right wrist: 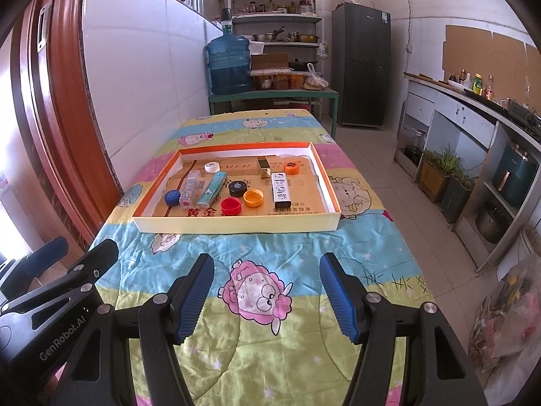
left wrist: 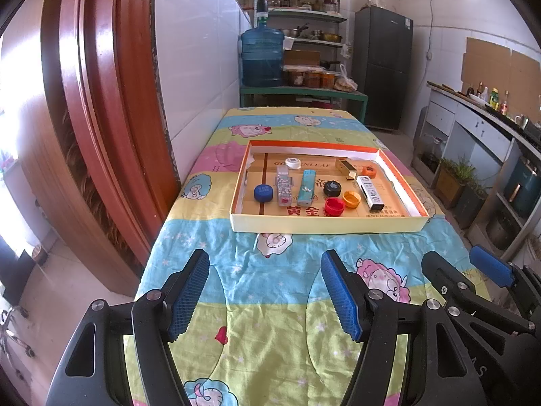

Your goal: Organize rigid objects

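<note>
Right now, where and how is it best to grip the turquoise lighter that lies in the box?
Probably across the middle of the turquoise lighter, from above, one pad on each long side. It lies flat, slim, with the clear lighter close on one side, so descend steeply.

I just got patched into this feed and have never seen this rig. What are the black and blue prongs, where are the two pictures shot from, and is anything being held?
The prongs are fingers of two hand-held grippers, each with its own camera looking forward. One picture is from the left gripper, the other from the right gripper. Both are open and hold nothing. Ahead, on the cartoon tablecloth, a shallow box holds bottle caps, such as a blue cap and a red cap, plus a teal lighter.
</note>
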A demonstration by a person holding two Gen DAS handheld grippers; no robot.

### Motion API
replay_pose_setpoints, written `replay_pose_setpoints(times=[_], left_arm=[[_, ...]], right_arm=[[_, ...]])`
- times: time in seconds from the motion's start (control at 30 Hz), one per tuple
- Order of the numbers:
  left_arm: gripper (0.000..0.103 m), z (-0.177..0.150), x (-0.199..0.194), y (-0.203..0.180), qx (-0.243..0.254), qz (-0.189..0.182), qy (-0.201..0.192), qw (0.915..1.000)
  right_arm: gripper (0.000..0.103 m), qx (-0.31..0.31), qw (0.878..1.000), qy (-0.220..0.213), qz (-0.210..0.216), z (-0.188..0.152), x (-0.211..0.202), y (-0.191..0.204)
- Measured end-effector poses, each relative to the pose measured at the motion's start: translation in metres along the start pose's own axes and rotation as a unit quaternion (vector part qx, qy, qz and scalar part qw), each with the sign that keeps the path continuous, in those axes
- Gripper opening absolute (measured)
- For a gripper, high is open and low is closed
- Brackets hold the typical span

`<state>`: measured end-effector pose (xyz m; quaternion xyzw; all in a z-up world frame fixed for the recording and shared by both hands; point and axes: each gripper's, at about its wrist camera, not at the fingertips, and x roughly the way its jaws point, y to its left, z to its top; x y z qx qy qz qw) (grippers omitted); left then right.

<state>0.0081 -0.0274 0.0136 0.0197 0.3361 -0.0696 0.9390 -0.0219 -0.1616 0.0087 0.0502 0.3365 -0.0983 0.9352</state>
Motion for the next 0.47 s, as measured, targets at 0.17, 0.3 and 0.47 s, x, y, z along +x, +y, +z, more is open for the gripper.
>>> replay_pose_setpoints(times=[0.17,0.3,0.47], left_arm=[[0.070,0.0010,0.0012,-0.0021,0.003,0.003,0.002,1.0000],[0.070,0.0014,0.0003,-0.0024,0.002,0.001,0.001,1.0000],[0.070,0.0021,-0.0021,-0.0022,0.002,0.000,-0.005,1.0000]], right_arm=[[0.065,0.004,1.000,0.004,0.001,-0.0001,-0.0004,-0.0026],[0.065,0.005,1.000,0.004,0.001,-0.0003,-0.0003,-0.0031],[0.065,0.007,1.000,0.005,0.002,-0.0007,-0.0004,-0.0035]])
